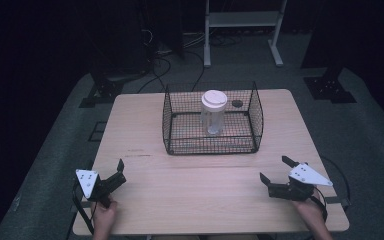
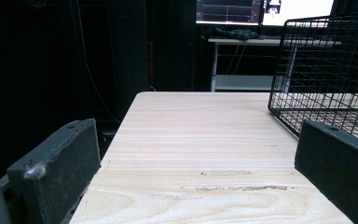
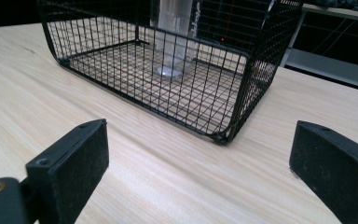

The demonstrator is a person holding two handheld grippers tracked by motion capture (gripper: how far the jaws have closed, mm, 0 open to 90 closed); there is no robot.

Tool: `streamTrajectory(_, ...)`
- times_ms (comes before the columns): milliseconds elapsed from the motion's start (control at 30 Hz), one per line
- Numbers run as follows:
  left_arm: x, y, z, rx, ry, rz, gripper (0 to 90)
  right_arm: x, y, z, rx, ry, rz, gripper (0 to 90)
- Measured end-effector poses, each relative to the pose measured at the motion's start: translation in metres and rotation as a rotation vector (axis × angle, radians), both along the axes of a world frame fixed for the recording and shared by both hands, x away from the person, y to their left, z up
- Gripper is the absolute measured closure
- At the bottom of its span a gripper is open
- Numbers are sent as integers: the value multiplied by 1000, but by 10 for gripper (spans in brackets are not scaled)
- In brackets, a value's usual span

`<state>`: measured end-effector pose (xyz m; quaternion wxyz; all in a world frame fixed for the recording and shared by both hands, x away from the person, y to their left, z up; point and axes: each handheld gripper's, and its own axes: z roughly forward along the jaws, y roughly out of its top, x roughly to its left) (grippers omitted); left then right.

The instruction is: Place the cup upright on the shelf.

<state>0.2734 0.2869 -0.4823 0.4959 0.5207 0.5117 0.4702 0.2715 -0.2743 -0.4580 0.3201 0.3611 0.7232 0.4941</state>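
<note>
A black wire basket (image 1: 212, 142) stands on the wooden table (image 1: 180, 195), toward the back middle. Inside it a clear bottle (image 1: 213, 114) with a white lid stands upright. My left gripper (image 1: 121, 172) rests near the front left corner, open and holding nothing. My right gripper (image 1: 274, 169) sits near the front right, open and holding nothing. In the left gripper view the gripper (image 2: 198, 128) faces bare wood, with the basket (image 2: 326, 70) off to the right. In the right gripper view the gripper (image 3: 200, 128) points at the basket (image 3: 168, 88), a short way off, and the bottle (image 3: 175, 28) inside it.
A small dark round thing (image 1: 237, 103) shows through the mesh by the basket's back right. Beyond the table are a white shelf frame (image 1: 240, 20), floor cables (image 1: 165, 65) and black stand feet (image 1: 330, 87). Lit monitors (image 2: 261, 9) sit on a far desk.
</note>
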Motion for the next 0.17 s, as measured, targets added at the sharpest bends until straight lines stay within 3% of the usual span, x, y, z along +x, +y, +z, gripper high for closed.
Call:
streamTrajectory(100,0,0,0,-1,0,0,0,-4,2,-5,-39,-26,-19,40)
streamTrajectory(167,0,0,0,0,1,0,0,-7,3,-10,-7,-24,-20,40)
